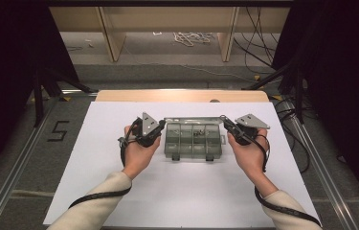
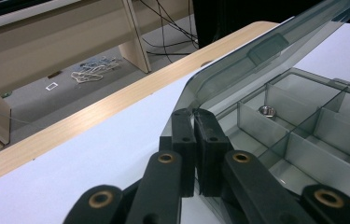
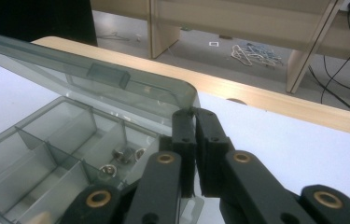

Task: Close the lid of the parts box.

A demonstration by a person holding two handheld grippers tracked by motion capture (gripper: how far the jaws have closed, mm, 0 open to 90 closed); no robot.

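Left gripper (image 2: 194,114) and right gripper (image 3: 194,112) clamped on opposite corners of the raised lid (image 3: 116,88), compartment box (image 1: 192,140) between them. Small metal parts (image 3: 123,156) inside, hard to identify.

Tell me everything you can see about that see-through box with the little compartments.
The compartment box looks like smoky grey translucent plastic and lies on the white table cover. Dividers split it into small cells; a few small metal parts lie in some. Its hinged lid is raised and tilted, with a moulded latch tab. The left gripper and right gripper are each shut on a lid corner. Two latches show at the near edge.
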